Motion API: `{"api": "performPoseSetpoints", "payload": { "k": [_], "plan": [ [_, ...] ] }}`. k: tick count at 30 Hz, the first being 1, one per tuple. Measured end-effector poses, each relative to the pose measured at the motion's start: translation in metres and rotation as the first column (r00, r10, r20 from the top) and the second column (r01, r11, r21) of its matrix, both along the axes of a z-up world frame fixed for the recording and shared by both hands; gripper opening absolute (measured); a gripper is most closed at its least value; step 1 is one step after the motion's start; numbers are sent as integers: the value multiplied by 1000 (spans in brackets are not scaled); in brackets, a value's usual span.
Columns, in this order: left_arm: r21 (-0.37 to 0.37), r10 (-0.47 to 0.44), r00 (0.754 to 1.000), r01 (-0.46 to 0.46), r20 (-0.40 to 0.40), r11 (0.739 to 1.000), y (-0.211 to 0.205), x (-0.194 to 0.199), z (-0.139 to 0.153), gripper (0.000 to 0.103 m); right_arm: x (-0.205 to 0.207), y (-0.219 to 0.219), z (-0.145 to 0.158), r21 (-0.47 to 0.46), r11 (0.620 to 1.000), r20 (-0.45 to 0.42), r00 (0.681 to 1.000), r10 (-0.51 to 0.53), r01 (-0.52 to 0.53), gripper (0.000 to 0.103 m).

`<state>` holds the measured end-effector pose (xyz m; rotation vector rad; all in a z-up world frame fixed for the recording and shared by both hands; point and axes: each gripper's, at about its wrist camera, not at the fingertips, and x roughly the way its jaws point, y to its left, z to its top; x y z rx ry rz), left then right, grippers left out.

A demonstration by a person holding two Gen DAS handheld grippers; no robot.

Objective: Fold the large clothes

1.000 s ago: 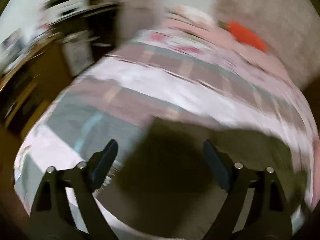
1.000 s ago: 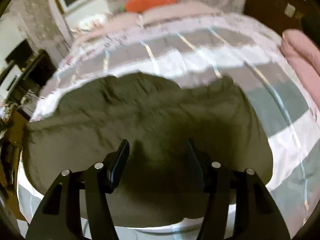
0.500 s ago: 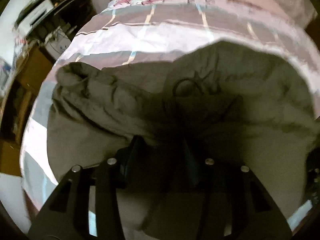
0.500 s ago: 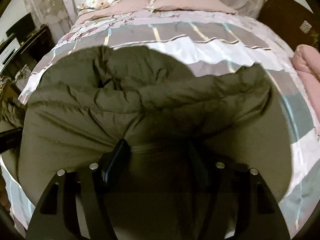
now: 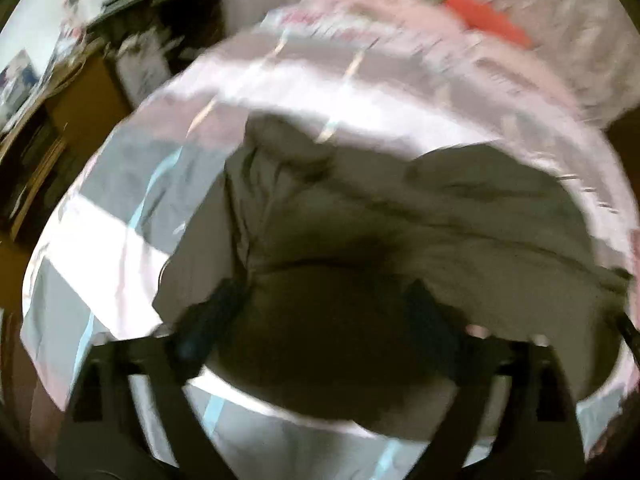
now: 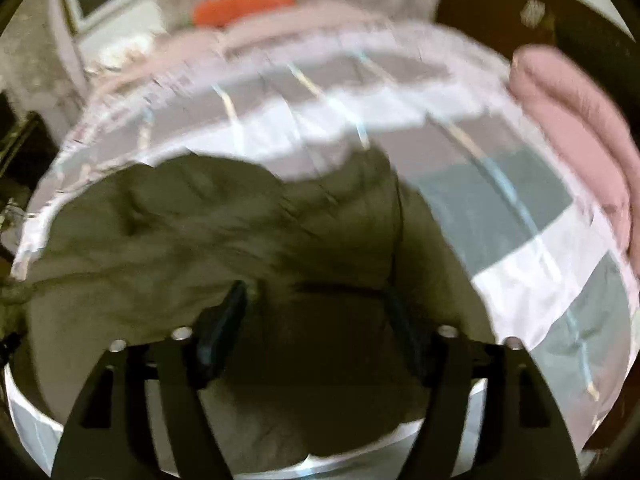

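Note:
An olive-green padded jacket (image 5: 400,216) lies folded on a bed with a grey, white and pink striped cover (image 5: 120,208). It also shows in the right wrist view (image 6: 224,232), bunched in folds. My left gripper (image 5: 324,304) hangs over the jacket's near edge with its jaws wide apart and nothing between them. My right gripper (image 6: 316,308) is also over the near edge, jaws wide apart and empty. Both views are motion-blurred.
Pink pillows (image 6: 280,24) and an orange cushion (image 6: 240,6) lie at the head of the bed. A rolled pink blanket (image 6: 576,128) lies at the right edge. Dark furniture and a wooden desk (image 5: 80,92) stand to the left of the bed.
Half a second ago both grippers were narrowed low on the jacket. Now both are opened wide and have pulled back and up; the jacket lies released on the bed.

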<state>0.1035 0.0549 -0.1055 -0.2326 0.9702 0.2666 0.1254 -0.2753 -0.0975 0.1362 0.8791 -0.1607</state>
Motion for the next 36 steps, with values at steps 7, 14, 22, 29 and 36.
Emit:
{"api": "performPoseSetpoints", "payload": {
  "k": [7, 14, 22, 29, 36],
  "plan": [
    [60, -193, 963, 185, 190, 981, -41, -82, 68, 101, -115, 50, 47, -24, 991, 235, 963, 132, -130, 102],
    [111, -325, 918, 307, 227, 945, -79, -149, 102, 101, -178, 83, 61, -145, 976, 209, 960, 189, -160, 102],
    [118, -304, 918, 282, 254, 952, -80, -185, 119, 101, -205, 81, 98, -104, 983, 240, 955, 173, -152, 102],
    [123, -295, 922, 272, 249, 954, -79, -192, 122, 101, -209, 83, 98, -84, 986, 231, 960, 162, -146, 102],
    [127, -306, 922, 283, 236, 951, -80, -193, 120, 101, -212, 84, 99, -66, 987, 228, 961, 155, -144, 102]
  ]
}}
